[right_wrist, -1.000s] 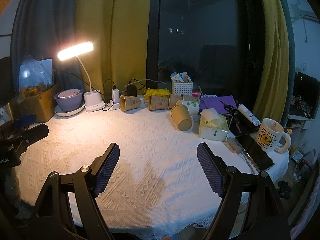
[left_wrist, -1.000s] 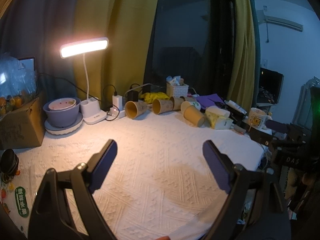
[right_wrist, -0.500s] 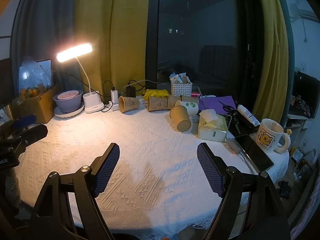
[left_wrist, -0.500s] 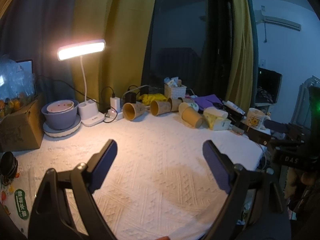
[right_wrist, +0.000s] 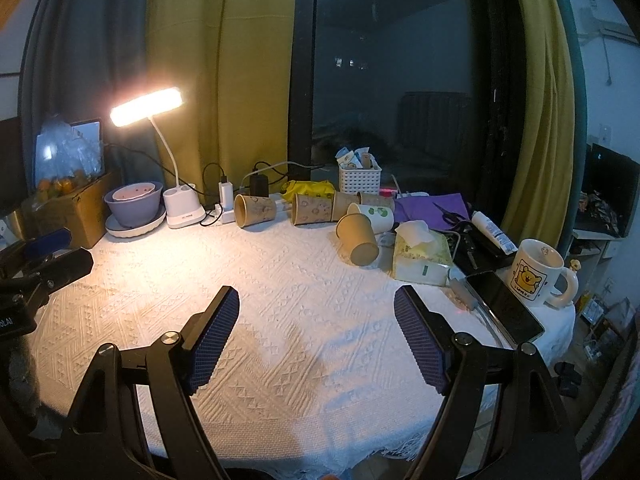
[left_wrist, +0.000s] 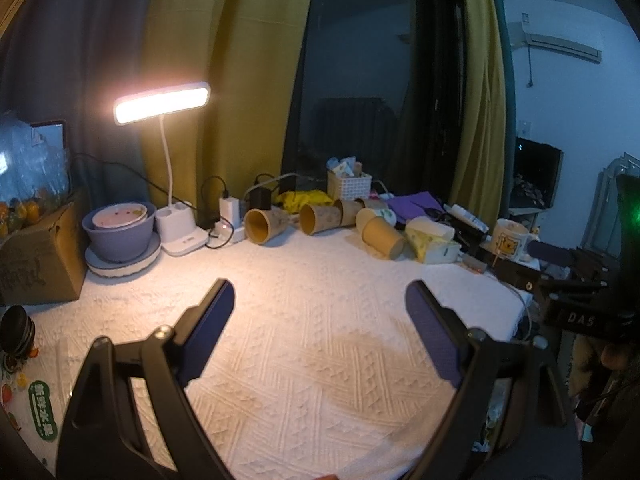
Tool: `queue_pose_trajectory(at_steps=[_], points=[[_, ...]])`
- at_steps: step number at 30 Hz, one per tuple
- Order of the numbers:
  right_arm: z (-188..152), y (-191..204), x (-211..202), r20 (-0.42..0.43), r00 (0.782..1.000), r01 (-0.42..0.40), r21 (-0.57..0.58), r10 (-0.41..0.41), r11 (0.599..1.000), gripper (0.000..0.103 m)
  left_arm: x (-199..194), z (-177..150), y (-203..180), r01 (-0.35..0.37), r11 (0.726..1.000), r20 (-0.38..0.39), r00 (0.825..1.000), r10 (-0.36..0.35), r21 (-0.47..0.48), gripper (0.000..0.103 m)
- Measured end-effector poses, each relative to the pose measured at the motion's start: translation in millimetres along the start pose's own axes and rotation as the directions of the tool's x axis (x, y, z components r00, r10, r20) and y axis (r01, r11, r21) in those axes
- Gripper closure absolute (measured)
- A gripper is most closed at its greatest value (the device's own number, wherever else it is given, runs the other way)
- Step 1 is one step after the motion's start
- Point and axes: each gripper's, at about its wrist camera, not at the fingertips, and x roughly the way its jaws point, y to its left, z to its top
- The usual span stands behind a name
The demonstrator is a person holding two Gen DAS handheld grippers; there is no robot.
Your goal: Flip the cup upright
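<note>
Both claws hang over the near part of the white textured tablecloth (right_wrist: 304, 280), each spread wide with nothing between its blue pads. The left gripper (left_wrist: 320, 304) and the right gripper (right_wrist: 316, 312) are well short of the cups.

Far ahead of the right gripper and a little to its right, a plain brown paper cup (right_wrist: 359, 237) lies tipped on its side, base toward the claw, just beside a yellow tissue pack (right_wrist: 422, 254). Behind it lies a white cup with green print (right_wrist: 374, 216). 2 more printed brown cups (right_wrist: 254, 210) (right_wrist: 312, 208) lie on their sides farther back, mouths facing left.

Off to the right stands a bear mug (right_wrist: 536, 272). Far left, a lit desk lamp (right_wrist: 146, 106) leans over a purple bowl (right_wrist: 134, 204).
</note>
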Motion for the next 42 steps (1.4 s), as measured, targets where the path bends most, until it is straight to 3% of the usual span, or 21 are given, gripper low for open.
queue_pose_trajectory(at_steps=[19, 27, 37, 42], points=[[1, -2, 2, -0.001, 1.000, 0.002, 0.001, -0.002, 1.000, 0.021, 5, 1, 0, 0.005, 1.000, -0.009, 1.000, -0.005, -0.006, 0.015], [4, -19, 28, -0.034, 0.999, 0.008, 0.022, -0.007, 1.000, 0.021, 54, 1, -18, 0.032, 0.999, -0.122, 0.992, -0.029, 0.027, 0.015], [12, -69, 81, -0.088, 0.996, 0.029, 0.064, -0.023, 0.998, 0.021, 139, 16, -50, 0.084, 0.996, -0.271, 0.960, -0.072, 0.032, 0.015], [19, -103, 117, -0.124, 0.992, 0.049, 0.080, -0.039, 0.996, 0.021, 194, 23, -62, 0.111, 0.994, -0.357, 0.929, -0.101, 0.006, 0.015]])
